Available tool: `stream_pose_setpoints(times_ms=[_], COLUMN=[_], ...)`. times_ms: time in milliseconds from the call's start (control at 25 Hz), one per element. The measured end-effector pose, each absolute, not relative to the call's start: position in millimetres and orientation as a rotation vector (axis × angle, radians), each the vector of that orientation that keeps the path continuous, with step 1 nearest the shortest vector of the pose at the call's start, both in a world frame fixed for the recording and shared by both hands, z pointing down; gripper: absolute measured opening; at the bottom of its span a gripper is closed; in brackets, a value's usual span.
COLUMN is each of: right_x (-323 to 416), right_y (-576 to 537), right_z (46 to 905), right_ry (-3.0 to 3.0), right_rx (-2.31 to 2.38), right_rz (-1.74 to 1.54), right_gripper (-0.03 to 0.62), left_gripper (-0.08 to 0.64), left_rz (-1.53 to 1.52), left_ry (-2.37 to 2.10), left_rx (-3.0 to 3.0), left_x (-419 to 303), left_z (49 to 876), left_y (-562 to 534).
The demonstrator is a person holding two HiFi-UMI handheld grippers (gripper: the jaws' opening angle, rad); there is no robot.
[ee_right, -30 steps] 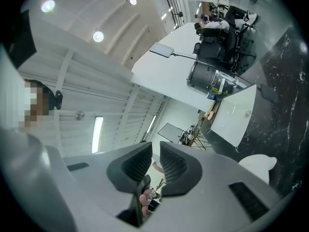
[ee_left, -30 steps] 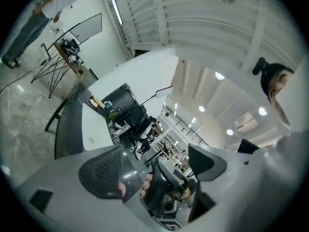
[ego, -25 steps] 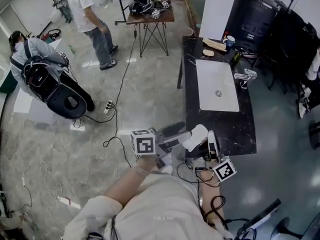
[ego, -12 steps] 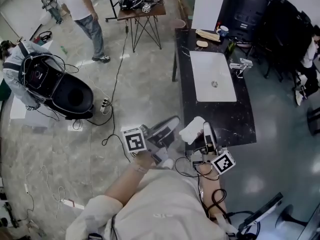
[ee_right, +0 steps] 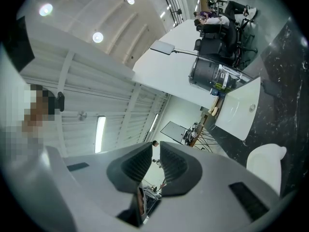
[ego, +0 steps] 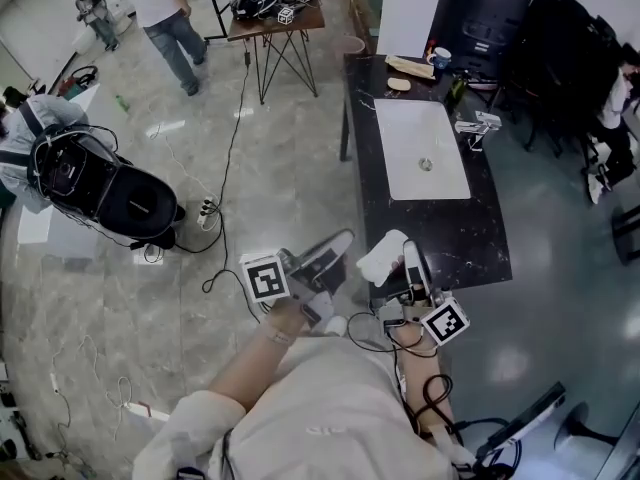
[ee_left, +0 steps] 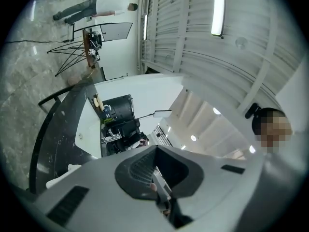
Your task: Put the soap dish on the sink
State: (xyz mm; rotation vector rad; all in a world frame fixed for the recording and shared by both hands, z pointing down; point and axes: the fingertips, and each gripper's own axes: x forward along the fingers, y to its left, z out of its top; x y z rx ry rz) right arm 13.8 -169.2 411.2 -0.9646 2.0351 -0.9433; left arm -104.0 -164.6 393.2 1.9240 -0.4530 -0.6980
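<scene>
Soap dish (ego: 383,256), white: lies on near end of black tabletop (ego: 450,238), well short of the sink basin (ego: 420,148), so placement seems outstanding. Left tongs (ego: 345,238): just closed together, empty. Right tongs (ego: 408,251): narrow slit apart, empty, just beside the dish.

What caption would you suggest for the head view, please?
Left gripper and right gripper flank a white soap dish on a black marble counter, short of its white sink.
</scene>
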Motion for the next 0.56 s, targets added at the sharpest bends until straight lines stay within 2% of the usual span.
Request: stream_pose_setpoints(times_ms=[560], right_x=[20.1], right_y=[-164.0], right_z=[415.8], right_ry=[2.026], right_rx=[-0.992], right_rz=[-0.955], right_gripper=[0.064], left_gripper=[0.007], left_rz=[-0.715], left_ry=[-0.438], left_rx=[1.883], left_x=[-102.1], left_z=[396.2], left_y=[-163.5])
